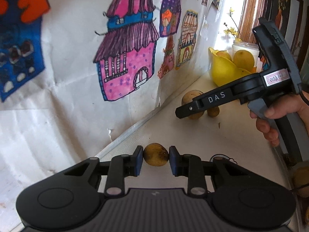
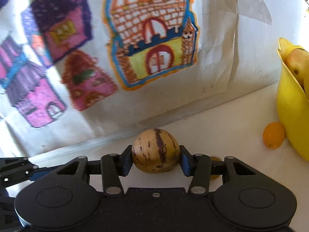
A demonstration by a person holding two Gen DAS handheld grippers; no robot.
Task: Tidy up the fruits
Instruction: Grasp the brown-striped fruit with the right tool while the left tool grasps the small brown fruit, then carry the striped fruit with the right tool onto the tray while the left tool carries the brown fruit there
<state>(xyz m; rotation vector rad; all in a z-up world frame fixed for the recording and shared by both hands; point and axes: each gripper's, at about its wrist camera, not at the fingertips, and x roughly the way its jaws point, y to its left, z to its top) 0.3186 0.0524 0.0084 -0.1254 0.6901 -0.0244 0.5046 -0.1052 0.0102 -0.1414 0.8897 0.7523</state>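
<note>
Between each gripper's jaws sits one fruit, pinched on both sides.

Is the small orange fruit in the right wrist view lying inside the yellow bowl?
No. The small orange fruit lies on the counter, outside the yellow bowl, beside its base.

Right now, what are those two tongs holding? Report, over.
Left tongs shut on small brown fruit. Right tongs shut on striped tan fruit. Yellow bowl already holds fruit; small orange fruit loose beside it. Nothing blocking.
</note>
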